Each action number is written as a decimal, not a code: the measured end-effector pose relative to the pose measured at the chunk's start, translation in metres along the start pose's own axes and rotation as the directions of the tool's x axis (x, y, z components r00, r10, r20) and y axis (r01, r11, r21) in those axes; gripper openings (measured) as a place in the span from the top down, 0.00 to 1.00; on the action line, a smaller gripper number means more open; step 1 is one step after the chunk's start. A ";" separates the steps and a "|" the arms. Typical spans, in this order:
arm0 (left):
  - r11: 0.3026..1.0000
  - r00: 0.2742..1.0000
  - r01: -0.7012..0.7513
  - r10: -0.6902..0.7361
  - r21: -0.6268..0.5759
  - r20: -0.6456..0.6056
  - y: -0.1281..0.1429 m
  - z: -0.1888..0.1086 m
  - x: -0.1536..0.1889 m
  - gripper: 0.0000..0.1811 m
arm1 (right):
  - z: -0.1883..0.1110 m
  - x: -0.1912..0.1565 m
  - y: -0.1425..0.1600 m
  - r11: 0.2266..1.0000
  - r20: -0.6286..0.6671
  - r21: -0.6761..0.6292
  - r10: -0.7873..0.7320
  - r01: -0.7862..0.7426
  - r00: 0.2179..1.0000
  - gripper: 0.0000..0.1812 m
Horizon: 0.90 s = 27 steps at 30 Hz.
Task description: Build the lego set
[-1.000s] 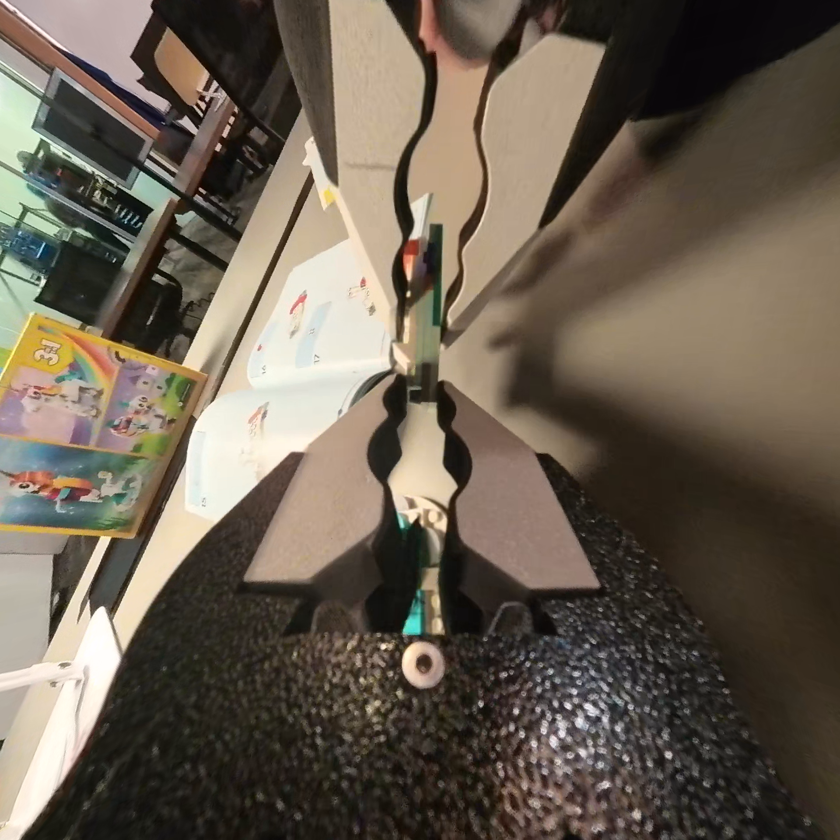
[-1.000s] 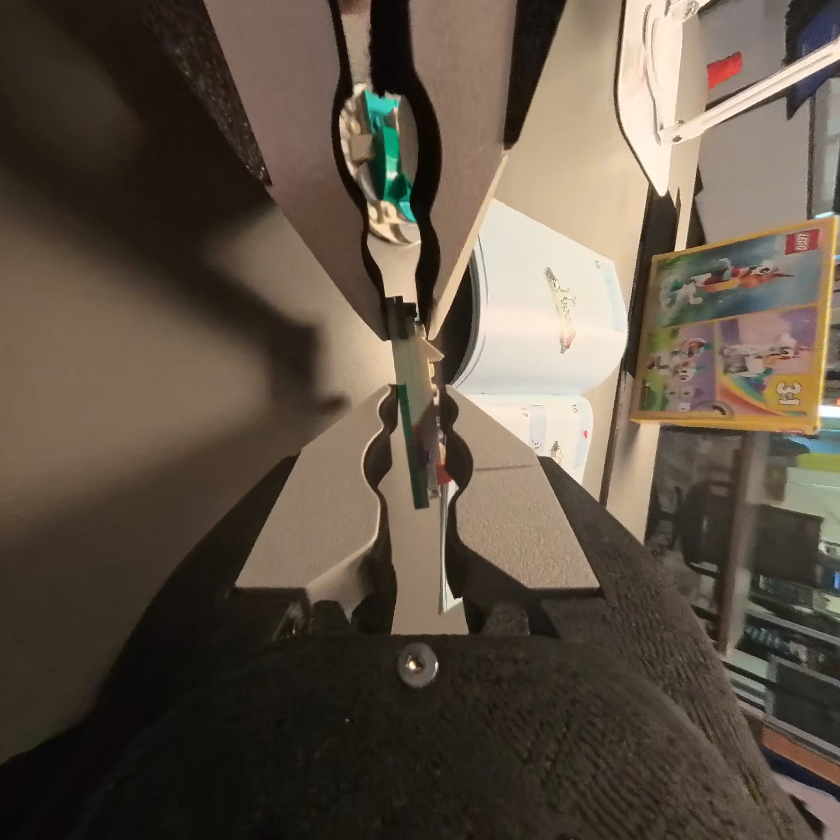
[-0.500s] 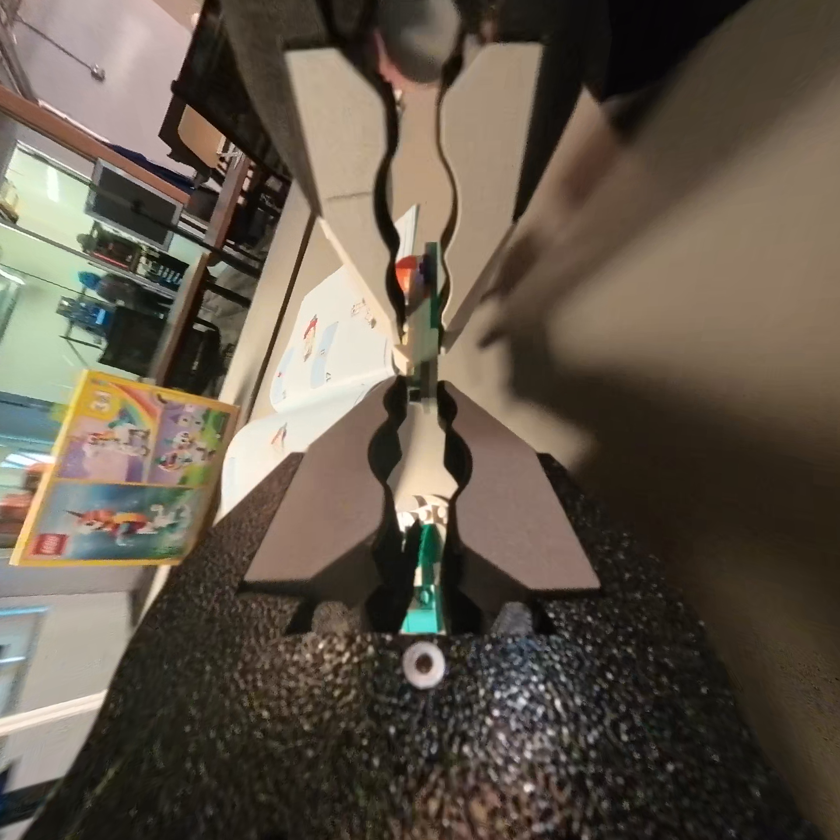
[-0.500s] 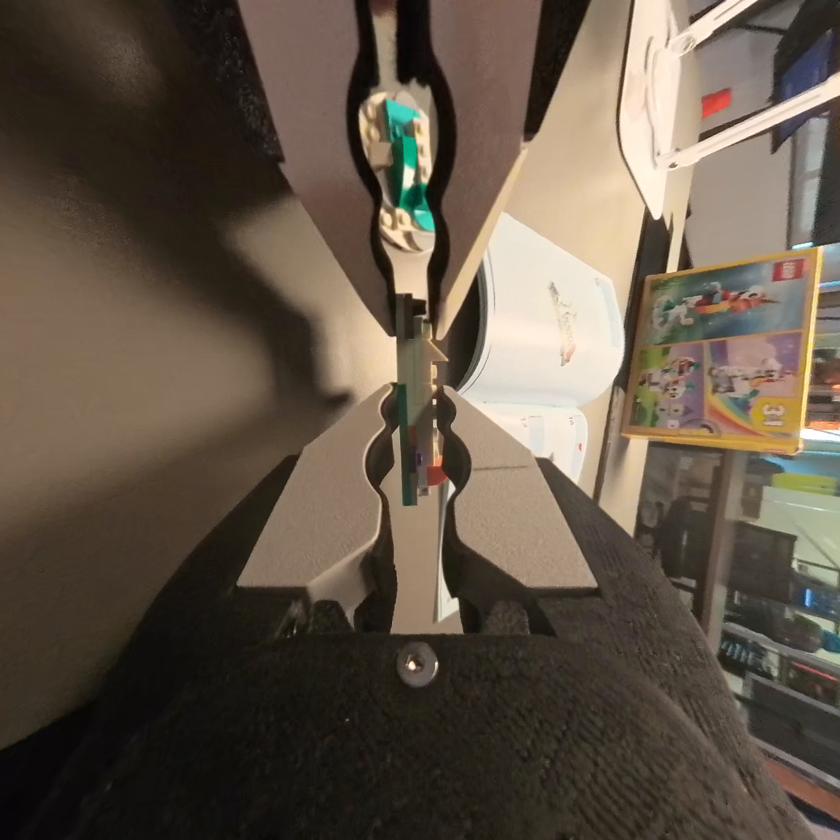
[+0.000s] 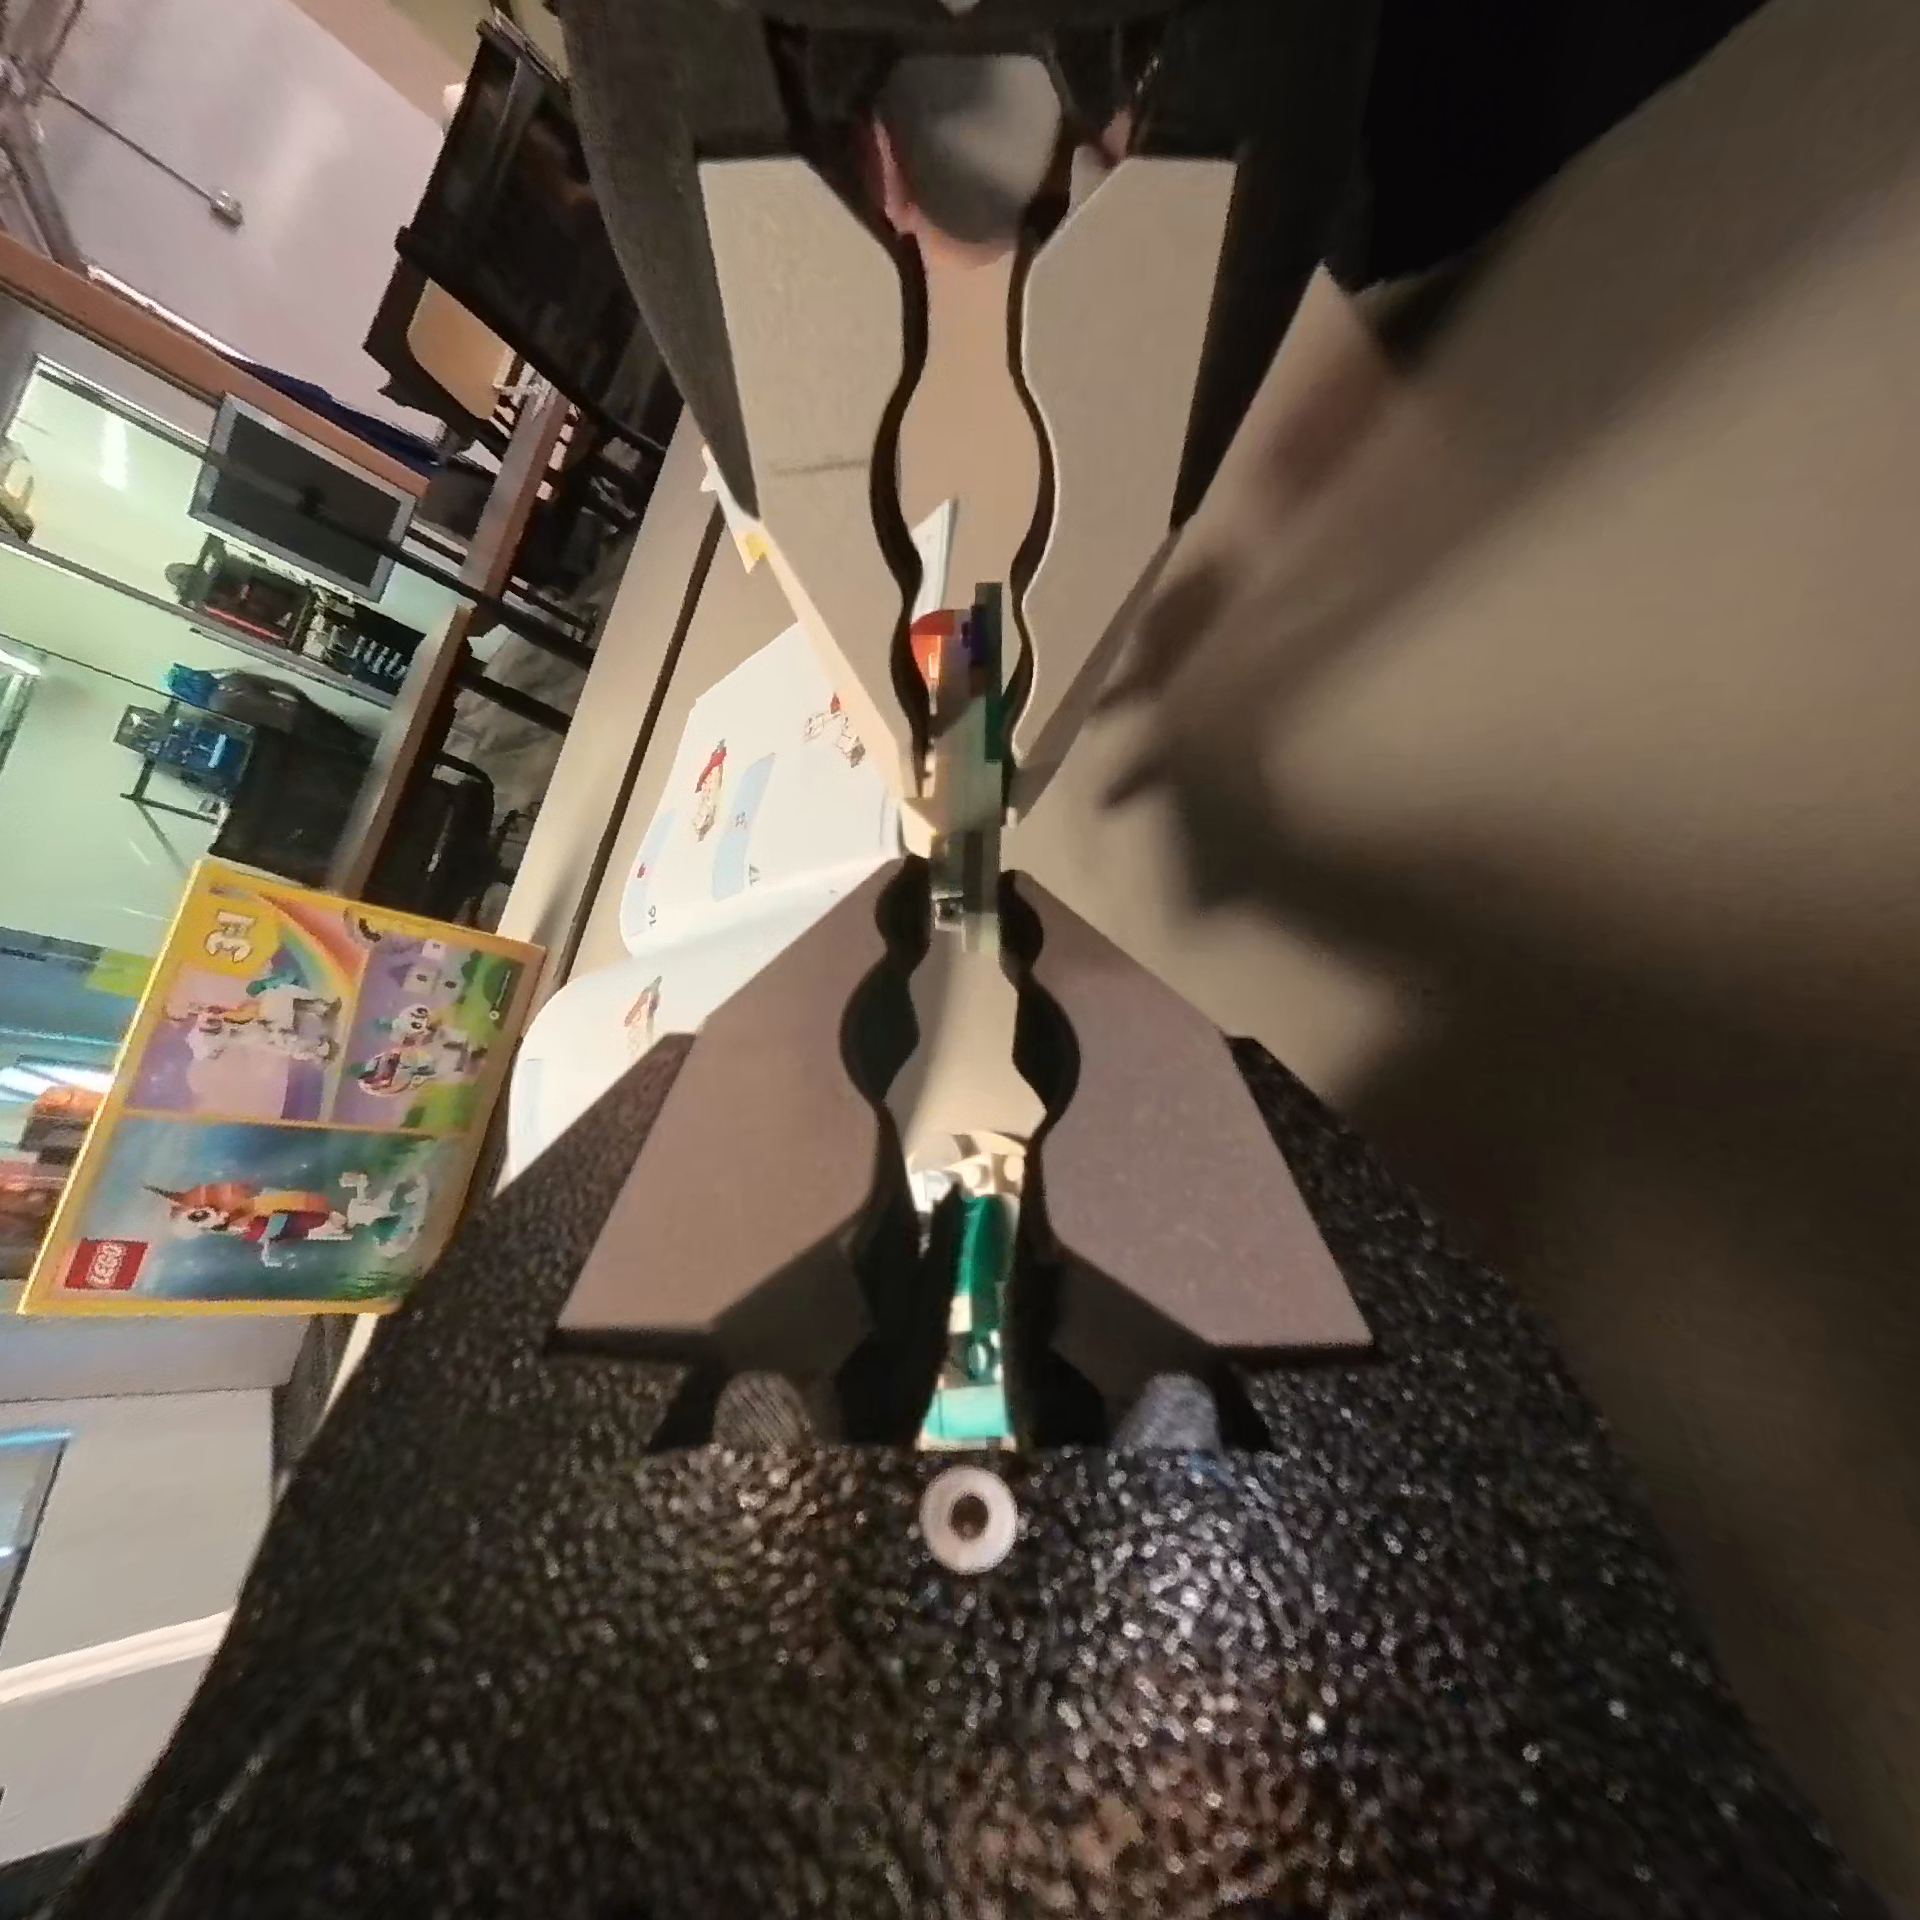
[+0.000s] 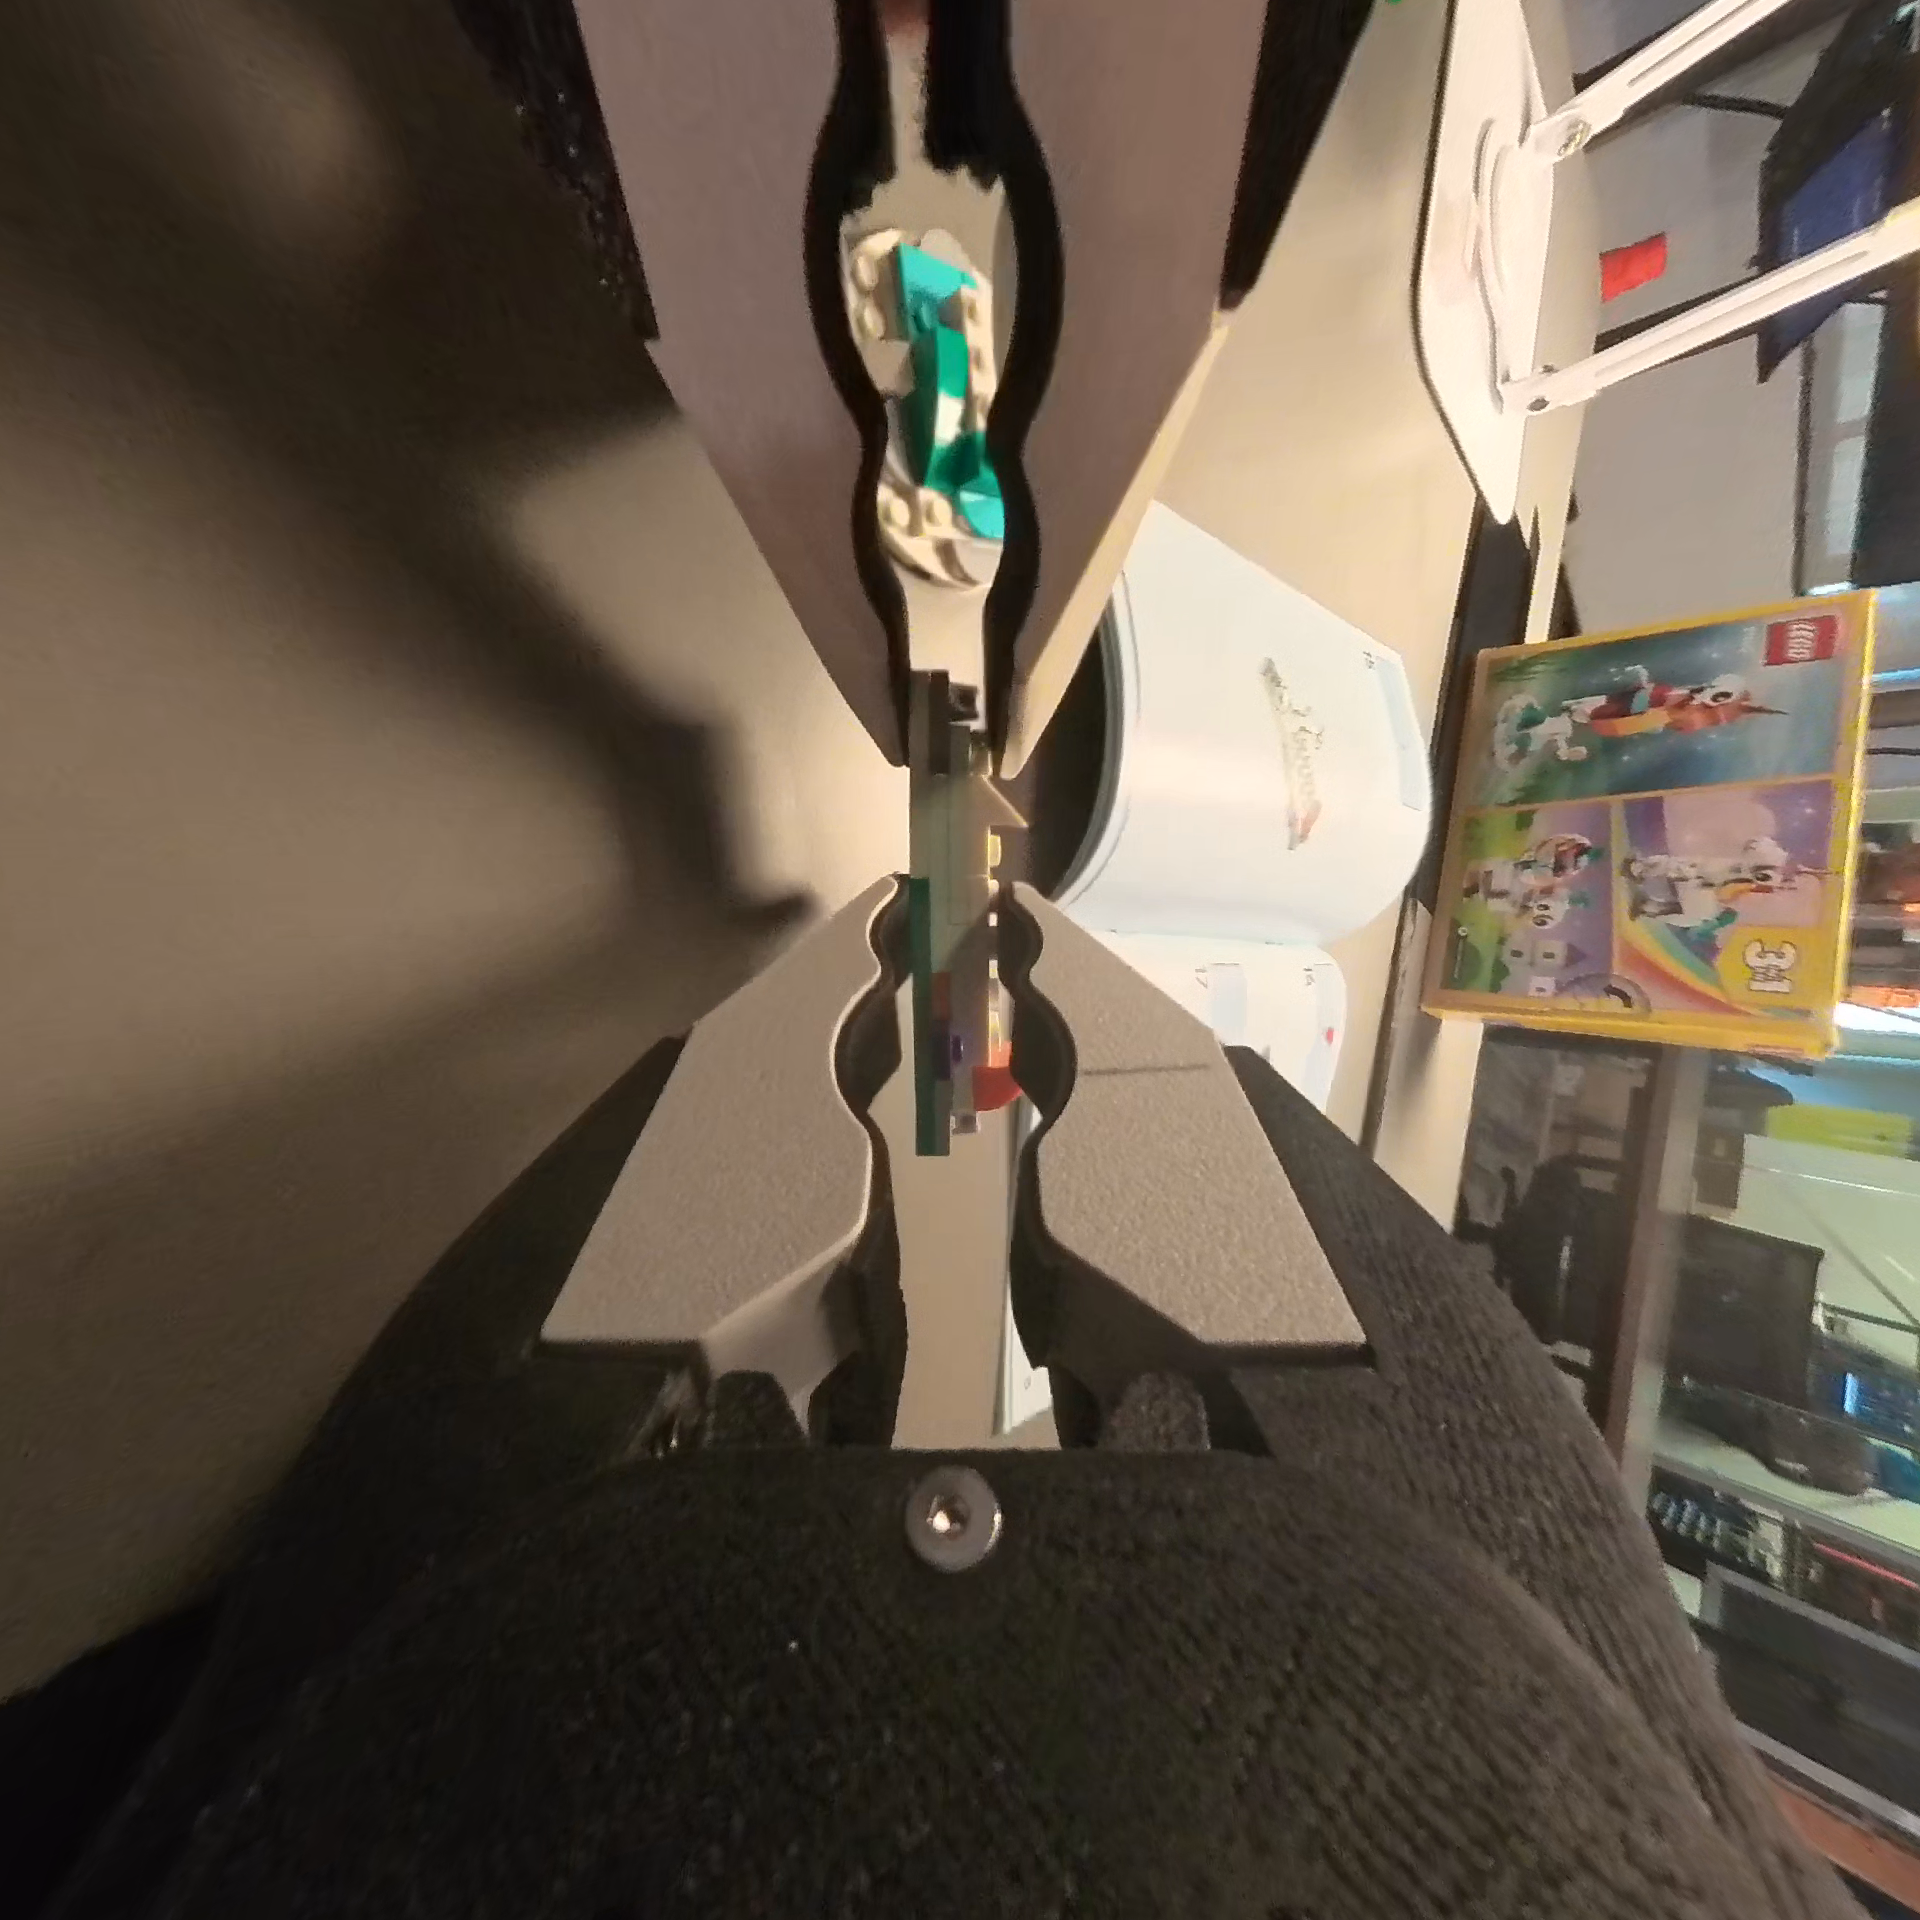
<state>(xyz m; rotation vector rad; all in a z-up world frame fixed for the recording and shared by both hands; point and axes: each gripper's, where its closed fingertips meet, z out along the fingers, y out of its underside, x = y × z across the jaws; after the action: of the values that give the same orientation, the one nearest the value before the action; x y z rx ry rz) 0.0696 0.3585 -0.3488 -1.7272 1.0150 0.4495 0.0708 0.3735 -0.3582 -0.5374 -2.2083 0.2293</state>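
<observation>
A flat lego assembly [image 6: 932,997], a green plate seen edge-on with white, orange and purple bricks, hangs in the air between both grippers. My right gripper [image 6: 948,904] is shut on its green end. My left gripper [image 6: 948,743], facing it tip to tip, is shut on its dark grey and white end. In the left wrist view the left gripper [image 5: 961,899] pinches that end, and the right gripper [image 5: 961,810] holds the assembly [image 5: 977,727] beyond. A teal and white lego piece [image 5: 977,1288] sits deep between the left fingers and also shows in the right wrist view [image 6: 935,416].
An open instruction booklet [image 5: 758,800] lies on the tan table [image 6: 260,727] behind the grippers. A yellow lego box [image 5: 281,1122] stands at the table's edge. A white lamp base [image 6: 1496,312] is farther along. Shelves and desks fill the background. My two grippers' fingertips are within a few centimetres of each other.
Both grippers have rolled and shifted together, so the box and booklet have slid in both views. The teal piece has turned a little. Both holds on the assembly are unchanged.
</observation>
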 end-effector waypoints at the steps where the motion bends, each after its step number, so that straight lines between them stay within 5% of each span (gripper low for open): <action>1: 1.000 1.000 0.004 -0.004 -0.010 -0.013 0.001 0.000 0.001 0.94 | 0.001 -0.002 0.000 1.000 0.006 -0.001 0.001 -0.001 1.000 0.93; 7: 0.997 0.999 -0.048 0.047 -0.055 -0.015 0.007 0.002 0.005 0.94 | 0.008 -0.006 0.003 1.000 -0.007 -0.001 0.004 -0.004 1.000 0.93; 11: 0.997 0.996 0.078 -0.079 -0.025 -0.034 0.005 0.004 0.004 0.93 | 0.006 0.000 0.005 1.000 -0.132 0.021 -0.010 0.013 0.991 0.93; 14: 0.964 0.959 0.263 -0.259 0.025 -0.114 -0.006 -0.002 0.004 0.73 | -0.005 0.012 0.004 0.987 -0.323 0.006 -0.149 0.160 0.935 0.92; 20: 0.764 0.737 0.644 -0.608 0.034 -0.296 -0.024 -0.008 -0.002 0.80 | -0.030 0.025 -0.015 0.943 -0.540 0.002 -0.278 0.332 0.794 0.93; 22: 0.757 0.729 0.651 -0.609 0.045 -0.313 -0.027 -0.008 -0.001 0.90 | -0.034 0.026 -0.020 0.928 -0.578 -0.015 -0.312 0.372 0.754 0.93; 27: 0.769 0.749 0.638 -0.609 0.039 -0.262 -0.025 -0.008 0.000 0.92 | -0.033 0.017 -0.025 0.916 -0.565 0.039 -0.309 0.399 0.765 0.90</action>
<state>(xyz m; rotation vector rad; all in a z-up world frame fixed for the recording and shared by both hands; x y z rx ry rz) 0.0879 0.3537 -0.3306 -1.9056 0.5392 -0.2606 0.0795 0.3581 -0.3167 -0.0614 -1.6590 0.0334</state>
